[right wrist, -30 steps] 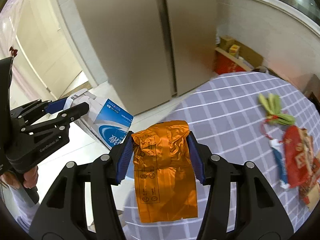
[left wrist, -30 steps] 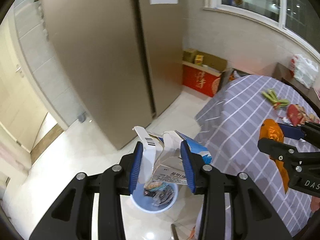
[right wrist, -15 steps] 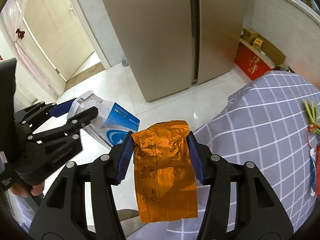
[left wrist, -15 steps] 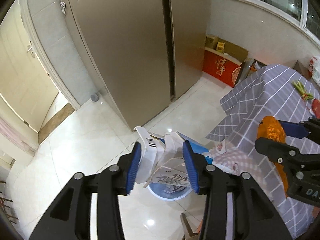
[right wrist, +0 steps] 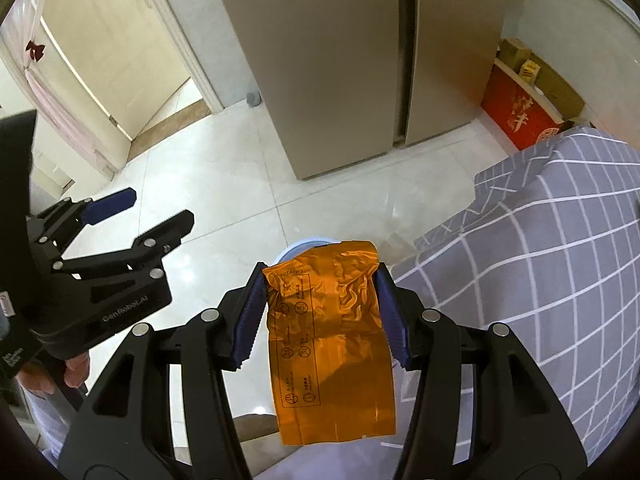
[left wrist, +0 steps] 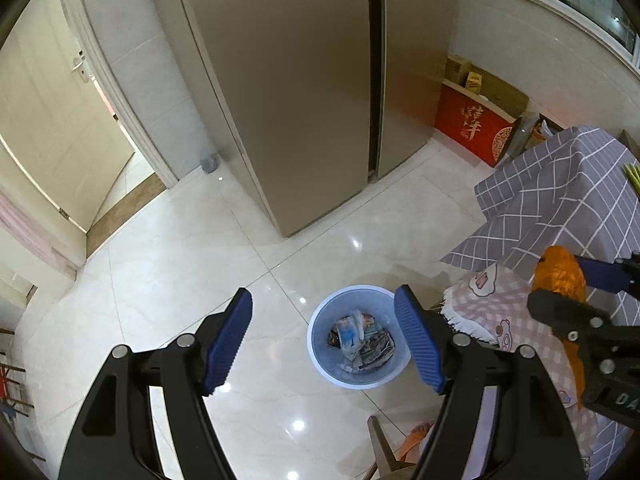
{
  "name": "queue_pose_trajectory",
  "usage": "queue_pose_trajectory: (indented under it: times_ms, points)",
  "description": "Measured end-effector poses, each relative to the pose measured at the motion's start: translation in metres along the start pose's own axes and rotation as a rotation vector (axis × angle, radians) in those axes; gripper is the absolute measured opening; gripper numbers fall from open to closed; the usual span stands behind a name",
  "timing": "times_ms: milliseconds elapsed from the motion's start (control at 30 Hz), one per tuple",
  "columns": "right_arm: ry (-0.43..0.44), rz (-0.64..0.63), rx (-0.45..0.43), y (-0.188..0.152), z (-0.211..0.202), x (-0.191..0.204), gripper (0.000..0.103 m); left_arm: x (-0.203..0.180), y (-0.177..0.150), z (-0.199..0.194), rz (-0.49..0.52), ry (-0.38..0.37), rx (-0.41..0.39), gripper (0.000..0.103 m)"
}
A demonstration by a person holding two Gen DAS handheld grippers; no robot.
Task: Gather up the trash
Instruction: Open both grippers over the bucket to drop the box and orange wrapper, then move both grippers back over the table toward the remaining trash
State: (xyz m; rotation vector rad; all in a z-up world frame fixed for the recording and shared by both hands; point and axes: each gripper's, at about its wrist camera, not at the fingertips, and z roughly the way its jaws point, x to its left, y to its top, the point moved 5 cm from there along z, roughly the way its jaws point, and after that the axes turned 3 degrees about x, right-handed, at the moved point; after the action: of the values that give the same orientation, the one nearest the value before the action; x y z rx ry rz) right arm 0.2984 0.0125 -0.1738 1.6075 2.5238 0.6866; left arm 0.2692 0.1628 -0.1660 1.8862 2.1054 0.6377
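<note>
My left gripper (left wrist: 323, 338) hangs above the floor with its jaws opening and nothing between them. Just right of it and below stands a light blue waste bin (left wrist: 318, 336) holding crumpled wrappers and a carton (left wrist: 360, 340). In the right wrist view that left gripper (right wrist: 148, 216) is at the far left, empty. My right gripper (right wrist: 320, 316) is shut on an orange plastic wrapper (right wrist: 332, 340), which hangs down between the pads. The bin's rim (right wrist: 304, 246) peeks out just above the wrapper. The orange wrapper (left wrist: 560, 276) also shows at the right edge of the left wrist view.
A table under a grey checked cloth (left wrist: 560, 192) stands to the right, with a pink checked cushion (left wrist: 504, 312) on a chair beside the bin. A tall fridge (left wrist: 296, 92) is behind, a red box (left wrist: 472, 128) by the wall, a doorway (left wrist: 60, 120) at left.
The left gripper opened and the blue and white carton it held is gone from its jaws; a carton now lies in the bin. Both grippers moved lower, toward the bin.
</note>
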Motion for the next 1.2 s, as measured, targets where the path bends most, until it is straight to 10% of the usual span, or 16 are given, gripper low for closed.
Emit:
queue_pose_trajectory:
  times_ms: [367, 467, 1200]
  points:
    - [0.020, -0.048, 0.020, 0.020, 0.022, 0.026, 0.055, 0.036, -0.019, -0.012, -0.065, 0.049, 0.012, 0.073]
    - [0.031, -0.039, -0.014, 0.033, 0.020, 0.034, 0.090, 0.047, -0.024, -0.018, -0.087, 0.062, 0.009, 0.076]
    - [0.000, -0.007, -0.019, 0.003, -0.002, 0.017, 0.090, 0.039, -0.023, -0.057, -0.126, 0.075, -0.052, 0.079]
